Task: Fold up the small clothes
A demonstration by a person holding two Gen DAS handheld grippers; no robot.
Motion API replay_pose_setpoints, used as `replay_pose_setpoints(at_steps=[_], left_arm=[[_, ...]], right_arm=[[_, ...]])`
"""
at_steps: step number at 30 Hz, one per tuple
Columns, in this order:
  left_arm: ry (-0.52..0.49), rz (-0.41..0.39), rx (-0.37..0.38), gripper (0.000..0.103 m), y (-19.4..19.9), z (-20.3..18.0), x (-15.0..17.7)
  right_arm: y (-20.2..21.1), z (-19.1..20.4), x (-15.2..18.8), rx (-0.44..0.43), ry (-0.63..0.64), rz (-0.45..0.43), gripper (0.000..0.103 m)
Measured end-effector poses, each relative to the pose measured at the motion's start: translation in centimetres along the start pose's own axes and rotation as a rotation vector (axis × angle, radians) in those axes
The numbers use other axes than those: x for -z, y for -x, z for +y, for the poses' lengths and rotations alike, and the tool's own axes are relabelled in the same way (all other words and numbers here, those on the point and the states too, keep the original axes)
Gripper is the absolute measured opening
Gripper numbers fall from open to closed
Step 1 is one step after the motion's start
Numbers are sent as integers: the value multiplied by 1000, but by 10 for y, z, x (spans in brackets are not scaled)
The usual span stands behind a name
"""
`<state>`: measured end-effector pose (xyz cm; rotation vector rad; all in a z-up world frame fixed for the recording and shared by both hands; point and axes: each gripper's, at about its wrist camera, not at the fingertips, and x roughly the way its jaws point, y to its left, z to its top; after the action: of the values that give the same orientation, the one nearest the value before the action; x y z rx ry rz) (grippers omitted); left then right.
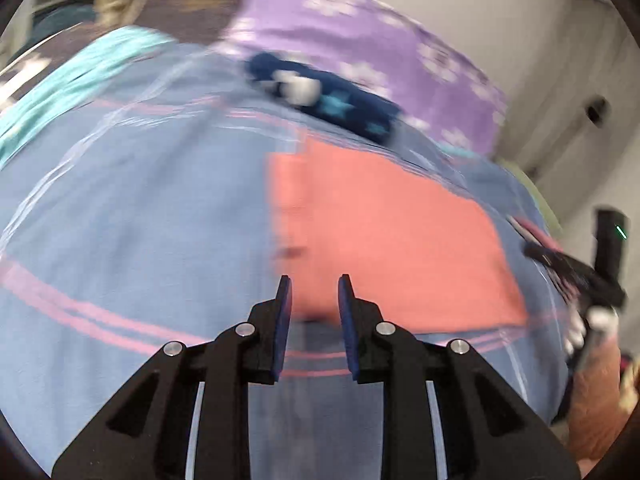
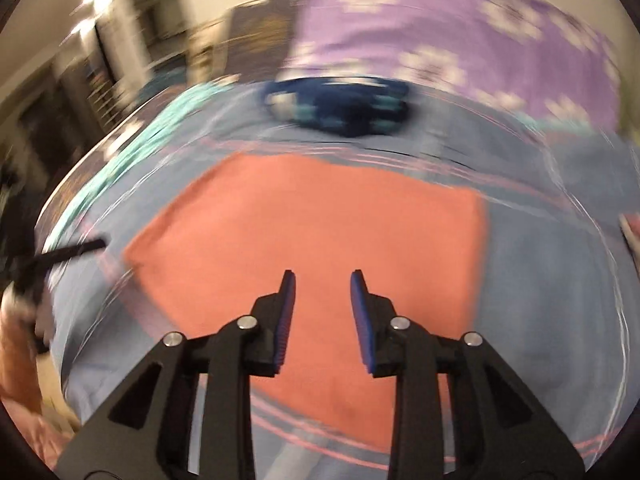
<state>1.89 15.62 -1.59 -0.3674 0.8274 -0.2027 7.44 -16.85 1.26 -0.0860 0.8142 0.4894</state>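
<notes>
On the blue bed sheet with pink stripes (image 2: 540,300), the flat salmon-pink rectangular cloth (image 2: 312,232) is lying already folded, and the dark blue bundle with turquoise stars (image 2: 340,108) is resting beyond it, near the purple flowered cover (image 2: 460,32). The right tool (image 2: 323,280) is hanging over the near part of the pink cloth with its jaws apart and holding nothing; the left tool (image 1: 315,284) is also parted and empty, at the cloth's near left edge.

Both pictures are blurring, so I judge the tools are moving fast. A jaw could be catching the folded edge and dragging it open, or pinching the sheet together with the cloth.

Only the left view is showing the vertical fold line on the cloth and the other tool at the right edge. The right view is showing the whole outline of the cloth.
</notes>
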Motion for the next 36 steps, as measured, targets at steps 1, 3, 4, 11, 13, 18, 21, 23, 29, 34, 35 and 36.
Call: replay_pose_setpoints(at_steps=[1, 3, 4, 11, 13, 18, 21, 23, 29, 34, 35, 36], left_arm=[[20, -1, -17, 24, 5, 17, 2], [32, -7, -40, 24, 13, 25, 7], [37, -8, -47, 23, 13, 30, 5], [-42, 28, 115, 23, -17, 35, 13], [-60, 41, 191, 24, -23, 35, 20], [-20, 70, 252, 24, -42, 39, 25], [-39, 64, 286, 25, -44, 35, 20], [-54, 67, 296, 29, -46, 33, 18], [-59, 111, 332, 38, -62, 37, 20], [-36, 127, 348, 38, -82, 51, 3], [-18, 131, 357, 38, -86, 56, -3], [-6, 137, 364, 37, -88, 59, -6]], right_arm=[[-2, 22, 2, -25, 58, 7, 31], [-18, 71, 4, -69, 177, 19, 32], [-29, 105, 8, -89, 266, 24, 32], [-73, 179, 1, -151, 422, 124, 32], [-90, 167, -27, -126, 354, 179, 32], [-146, 146, -96, -55, 240, 272, 33], [-175, 152, -119, -4, 243, 288, 34], [-197, 162, -133, 41, 271, 299, 35], [-240, 188, -145, 78, 332, 347, 36], [-268, 202, -142, 118, 407, 387, 38], [-270, 203, -142, 121, 408, 387, 38], [-272, 203, -143, 125, 410, 385, 38]])
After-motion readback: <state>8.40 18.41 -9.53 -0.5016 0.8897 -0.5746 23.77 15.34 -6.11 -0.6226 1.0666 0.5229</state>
